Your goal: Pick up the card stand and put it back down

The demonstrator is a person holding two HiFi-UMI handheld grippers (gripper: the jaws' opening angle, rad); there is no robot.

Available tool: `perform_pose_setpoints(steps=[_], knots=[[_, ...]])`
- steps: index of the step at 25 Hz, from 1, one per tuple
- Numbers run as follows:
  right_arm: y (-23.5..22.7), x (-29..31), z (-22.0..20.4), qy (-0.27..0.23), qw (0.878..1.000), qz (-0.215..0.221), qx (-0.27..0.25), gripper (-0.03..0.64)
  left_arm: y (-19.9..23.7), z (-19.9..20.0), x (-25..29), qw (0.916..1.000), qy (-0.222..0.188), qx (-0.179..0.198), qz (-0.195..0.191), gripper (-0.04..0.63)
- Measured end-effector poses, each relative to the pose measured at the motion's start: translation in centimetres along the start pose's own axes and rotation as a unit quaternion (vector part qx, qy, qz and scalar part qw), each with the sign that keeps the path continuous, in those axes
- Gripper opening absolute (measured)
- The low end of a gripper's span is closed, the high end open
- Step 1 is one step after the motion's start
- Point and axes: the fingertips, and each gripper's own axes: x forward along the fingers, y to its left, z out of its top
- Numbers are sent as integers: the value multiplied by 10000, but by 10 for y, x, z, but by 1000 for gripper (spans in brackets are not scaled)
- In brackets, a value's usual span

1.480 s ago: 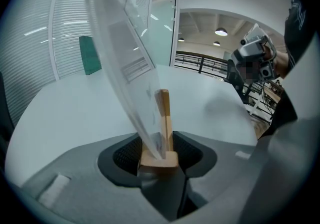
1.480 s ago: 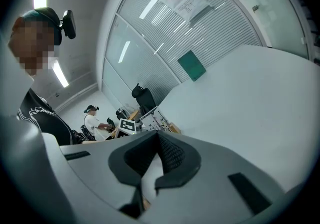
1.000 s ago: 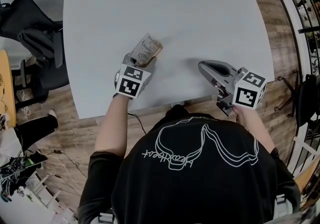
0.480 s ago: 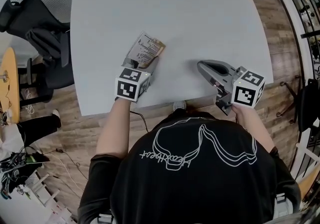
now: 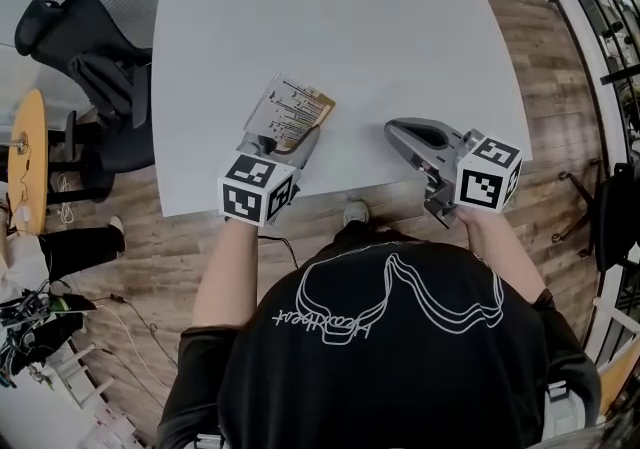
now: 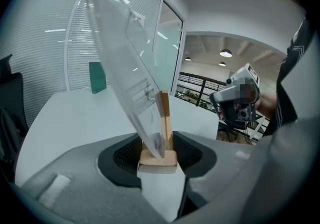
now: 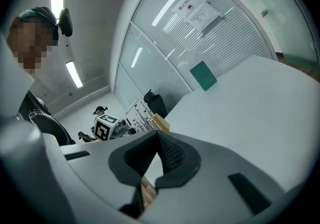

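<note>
The card stand (image 5: 291, 111) is a clear panel with a printed card set in a small wooden base. My left gripper (image 5: 288, 144) is shut on that base near the table's front edge. In the left gripper view the wooden base (image 6: 158, 158) sits pinched between both jaws of the left gripper (image 6: 157, 154), and the panel leans up to the left. Whether the base touches the table I cannot tell. My right gripper (image 5: 397, 133) rests to the right of the stand, apart from it. Its jaws are shut with nothing between them, as the right gripper (image 7: 156, 142) view shows.
The white table (image 5: 350, 27) stretches away beyond both grippers. A green block (image 6: 98, 77) stands at its far edge. A black office chair (image 5: 90, 57) is off the left side, a metal railing (image 5: 610, 47) off the right. The table's front edge lies just under the grippers.
My left gripper has drawn back toward the table's front edge with the card stand still in it. The right gripper has stayed about where it was.
</note>
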Motion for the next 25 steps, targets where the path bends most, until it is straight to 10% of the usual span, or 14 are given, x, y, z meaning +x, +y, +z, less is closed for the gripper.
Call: perform_pose_setpoints(steps=[11,25], knots=[[47,-67,-28,-118,9993,178,-301,8,-116,-12,-52,9995,-266,119,-74,196],[74,-76,-21,-126,9982,271,-523,8,-144,-11,-70,9989,-459,56,-76,196]])
